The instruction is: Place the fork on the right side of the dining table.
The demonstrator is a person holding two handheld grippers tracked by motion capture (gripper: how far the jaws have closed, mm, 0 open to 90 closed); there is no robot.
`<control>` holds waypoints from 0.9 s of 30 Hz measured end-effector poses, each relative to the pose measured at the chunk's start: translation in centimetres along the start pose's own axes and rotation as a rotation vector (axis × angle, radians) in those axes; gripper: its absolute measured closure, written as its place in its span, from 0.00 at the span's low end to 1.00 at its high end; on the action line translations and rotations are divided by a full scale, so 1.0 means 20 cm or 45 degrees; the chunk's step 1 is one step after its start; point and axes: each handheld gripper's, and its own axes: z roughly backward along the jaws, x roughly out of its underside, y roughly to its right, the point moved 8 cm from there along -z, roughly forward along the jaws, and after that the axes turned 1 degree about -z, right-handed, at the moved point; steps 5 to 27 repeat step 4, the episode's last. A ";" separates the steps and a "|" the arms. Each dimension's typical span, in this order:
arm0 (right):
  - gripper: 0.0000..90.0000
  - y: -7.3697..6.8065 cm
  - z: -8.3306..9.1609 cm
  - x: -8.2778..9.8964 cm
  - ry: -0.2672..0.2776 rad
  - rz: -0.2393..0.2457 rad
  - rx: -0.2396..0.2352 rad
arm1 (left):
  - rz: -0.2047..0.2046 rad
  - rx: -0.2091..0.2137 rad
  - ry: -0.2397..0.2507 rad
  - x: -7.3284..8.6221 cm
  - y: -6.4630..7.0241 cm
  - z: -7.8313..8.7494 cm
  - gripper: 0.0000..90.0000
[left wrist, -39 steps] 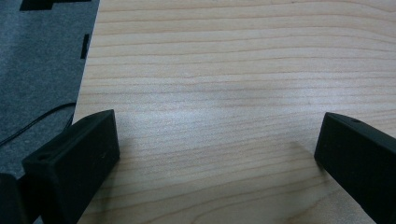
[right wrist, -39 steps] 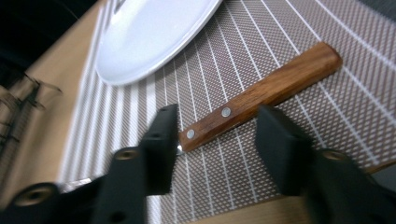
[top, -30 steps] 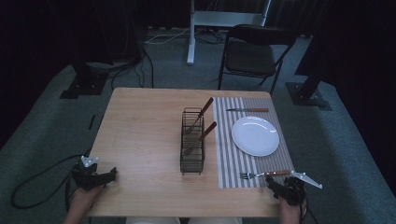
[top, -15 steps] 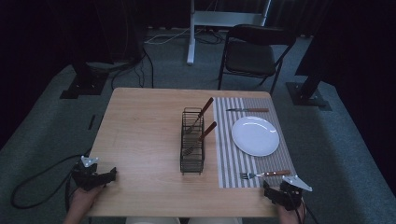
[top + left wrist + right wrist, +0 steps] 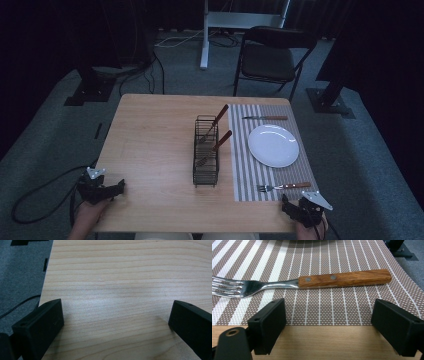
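- Right now the fork (image 5: 299,282) lies on the striped placemat (image 5: 245,175) at its near edge, just ahead of the right gripper (image 5: 294,209).
- Fork's long axis runs across the right gripper view: tines at the left, wooden handle out to the right. In the high view it lies roughly parallel to the table's (image 5: 155,135) near edge, handle toward the right side.
- Right gripper (image 5: 329,327) jaws stand wide apart, nothing between them; the handle sits just beyond the gap, apart from both jaws.
- The jaw line is parallel to the fork's length, so closing this way would press along the handle, not across it; my guess is a pick needs the hand turned first, then eased forward.
- Left gripper (image 5: 102,189) rests at the near left corner, jaws wide over bare wood (image 5: 117,290), well apart from the fork.
- Right hand is clearly the nearer one.
- Wire basket (image 5: 206,155) stands mid-table; white plate (image 5: 273,145) lies beyond the fork.
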 end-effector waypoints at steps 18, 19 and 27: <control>0.13 0.00 0.00 0.00 0.007 0.001 0.001 | 0.000 0.000 0.000 0.00 0.00 0.00 0.00; 0.13 0.00 0.00 0.00 0.007 0.001 0.001 | 0.000 0.000 0.000 0.00 0.00 0.00 0.00; 0.13 0.00 0.00 0.00 0.007 0.001 0.001 | 0.000 0.000 0.000 0.00 0.00 0.00 0.00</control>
